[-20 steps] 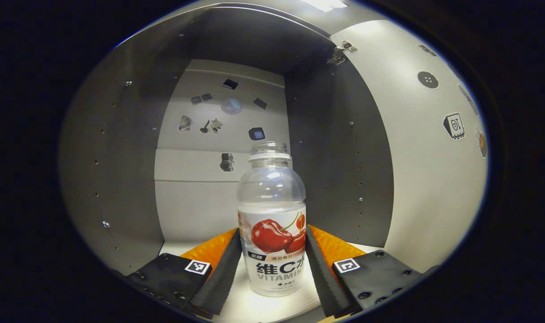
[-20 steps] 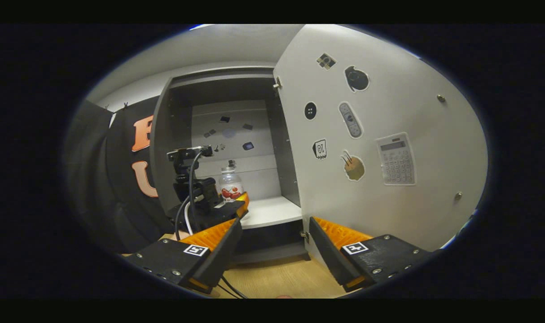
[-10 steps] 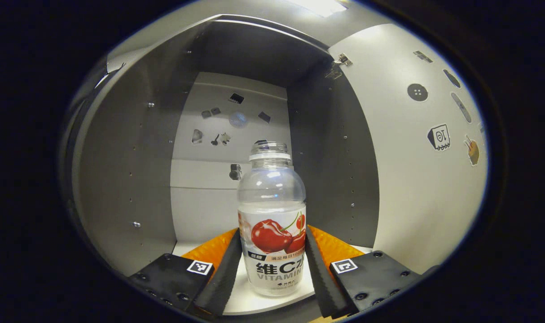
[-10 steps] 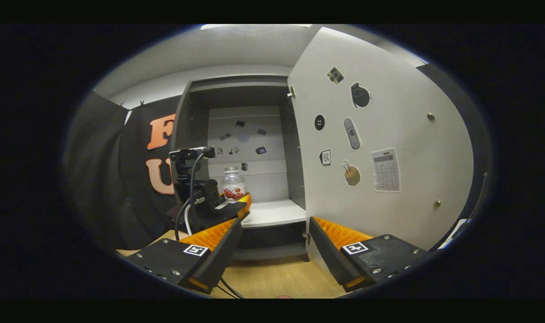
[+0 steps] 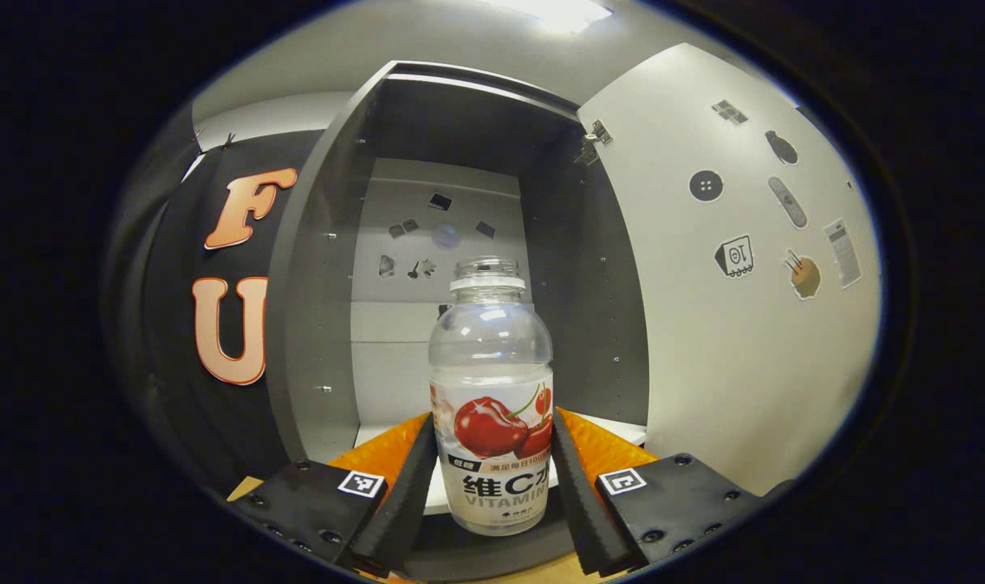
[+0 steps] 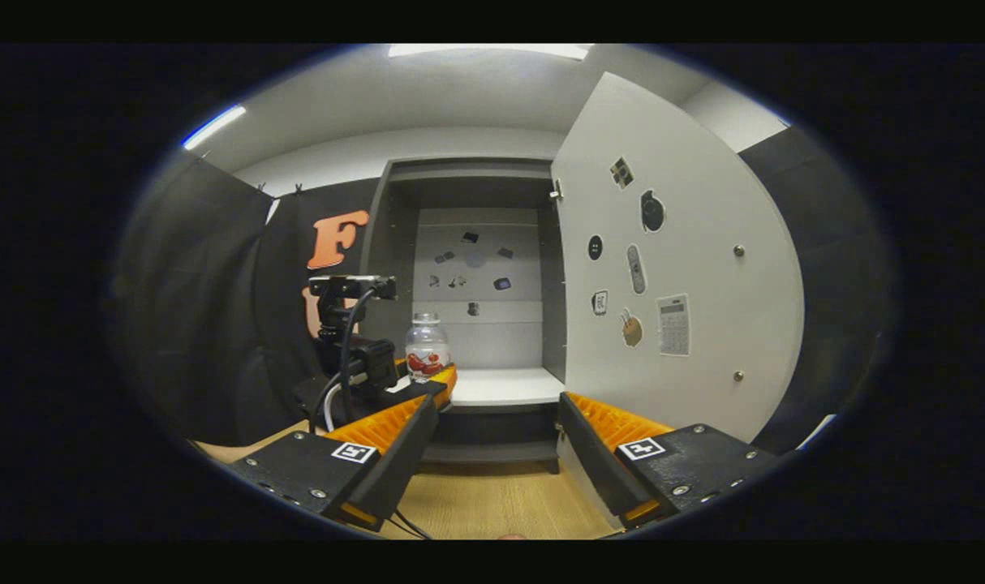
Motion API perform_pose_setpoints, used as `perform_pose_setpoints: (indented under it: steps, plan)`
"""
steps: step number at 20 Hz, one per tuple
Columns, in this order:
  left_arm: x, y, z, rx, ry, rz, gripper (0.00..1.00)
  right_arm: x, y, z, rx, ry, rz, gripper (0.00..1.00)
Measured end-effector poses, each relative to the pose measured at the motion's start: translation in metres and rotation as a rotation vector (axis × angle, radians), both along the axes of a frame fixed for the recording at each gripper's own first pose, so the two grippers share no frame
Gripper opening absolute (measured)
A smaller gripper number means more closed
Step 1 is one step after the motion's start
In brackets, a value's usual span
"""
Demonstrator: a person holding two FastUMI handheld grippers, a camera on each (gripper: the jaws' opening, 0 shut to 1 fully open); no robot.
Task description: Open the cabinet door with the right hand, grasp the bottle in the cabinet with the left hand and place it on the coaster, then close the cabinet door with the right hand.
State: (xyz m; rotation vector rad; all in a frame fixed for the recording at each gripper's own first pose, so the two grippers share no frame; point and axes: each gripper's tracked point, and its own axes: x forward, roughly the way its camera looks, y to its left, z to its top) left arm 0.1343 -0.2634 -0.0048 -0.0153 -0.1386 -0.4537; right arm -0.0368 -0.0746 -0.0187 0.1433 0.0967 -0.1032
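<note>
A clear capless bottle [image 5: 492,405] with a cherry label stands upright between the two pads of my left gripper [image 5: 492,478], which is shut on it. It hangs just in front of the cabinet's [image 5: 322,268] white shelf [image 5: 614,426]. The white cabinet door [image 5: 752,324], dotted with stickers, stands swung open on the right. In the right gripper view the left gripper [image 6: 379,377] holds the bottle [image 6: 426,349] at the cabinet's [image 6: 476,186] front edge, beside the open door [image 6: 687,268]. My right gripper [image 6: 496,454] is open and holds nothing, low over the wooden table.
The wooden table [image 6: 501,503] runs up to the cabinet's base. Black cloth walls [image 6: 208,308] close in the left and right sides. Cables trail from the left gripper toward the table. The cabinet's back wall [image 6: 476,268] carries several small stickers.
My left gripper has drawn back out of the cabinet with the bottle in its grip. My right gripper has pulled back from the door, so the cabinet looks smaller and farther.
</note>
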Motion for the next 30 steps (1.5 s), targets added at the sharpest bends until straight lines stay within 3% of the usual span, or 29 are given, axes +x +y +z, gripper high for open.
perform_pose_setpoints:
  steps: [7, 13, 21, 24, 30]
  plan:
    - [-0.081, 0.037, -0.032, 0.015, 0.044, 0.105, 0.81, -0.053, -0.006, -0.005, -0.009, 0.000, 0.088, 0.93]
    - [-0.132, 0.076, -0.075, 0.023, 0.076, 0.173, 0.80, -0.068, -0.002, -0.013, -0.012, 0.018, 0.141, 0.93]
    - [-0.162, 0.131, -0.158, 0.017, 0.163, 0.223, 0.81, -0.045, 0.052, -0.036, 0.015, 0.072, 0.231, 0.93]
    - [-0.169, 0.142, -0.198, 0.034, 0.194, 0.220, 0.81, -0.038, 0.078, -0.065, 0.011, 0.153, 0.266, 0.93]
    - [-0.174, 0.156, -0.253, 0.065, 0.221, 0.211, 0.80, -0.013, 0.106, -0.086, -0.039, 0.187, 0.260, 0.93]
